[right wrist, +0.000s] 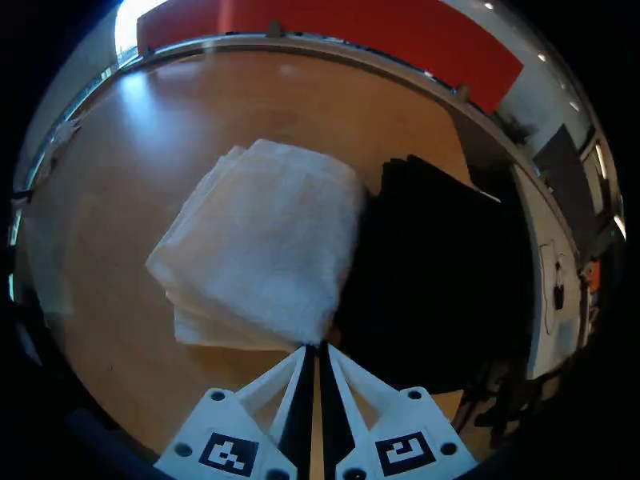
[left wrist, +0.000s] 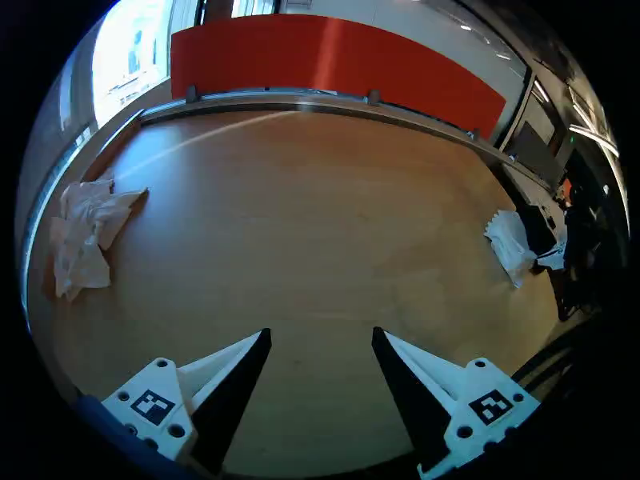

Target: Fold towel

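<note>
Right gripper (right wrist: 320,352), bottom centre: fingers pressed together, tips at the near corner of the folded towel (right wrist: 264,240). It may be nipping the edge, hard to tell. Left gripper (left wrist: 320,340) is spread wide over the bare table (left wrist: 320,224). The fold looks finished. Next move is likely letting go and backing off. The left gripper view adds a crumpled cloth (left wrist: 80,232) at mid left, and the right gripper view a dark cloth (right wrist: 448,264) just beside the towel.

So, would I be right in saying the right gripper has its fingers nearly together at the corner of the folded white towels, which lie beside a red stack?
Not quite: the stack beside the folded white towels is not red. It is a black stack, as the right gripper view shows. The rest holds: the right gripper has its fingers nearly together at the towels' near corner.
</note>
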Demonstrator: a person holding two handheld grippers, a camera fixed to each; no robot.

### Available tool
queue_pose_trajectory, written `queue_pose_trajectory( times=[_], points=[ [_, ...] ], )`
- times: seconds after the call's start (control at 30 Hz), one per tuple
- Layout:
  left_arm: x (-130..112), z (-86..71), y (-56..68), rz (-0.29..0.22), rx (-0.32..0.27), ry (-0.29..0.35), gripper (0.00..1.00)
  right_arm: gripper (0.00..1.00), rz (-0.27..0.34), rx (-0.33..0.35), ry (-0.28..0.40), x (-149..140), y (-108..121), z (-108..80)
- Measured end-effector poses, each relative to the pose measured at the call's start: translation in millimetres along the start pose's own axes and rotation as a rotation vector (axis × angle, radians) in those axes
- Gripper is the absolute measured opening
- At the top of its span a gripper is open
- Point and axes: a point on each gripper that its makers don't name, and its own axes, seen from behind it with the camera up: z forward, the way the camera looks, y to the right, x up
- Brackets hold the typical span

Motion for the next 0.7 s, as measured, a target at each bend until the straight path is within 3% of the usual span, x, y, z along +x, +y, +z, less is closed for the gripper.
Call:
queue_pose_trajectory(
  times=[0.4,0.7],
  points=[
    [1,1.4,-1.7,-0.002,0.005,-0.002,0.94,0.04,0.017,-0.028,-0.028,-3,8,13.1],
    [1,1.2,-2.6,-0.001,0.006,-0.003,0.94,0.08,0.024,-0.035,-0.024,-2,8,12.9]
  ],
)
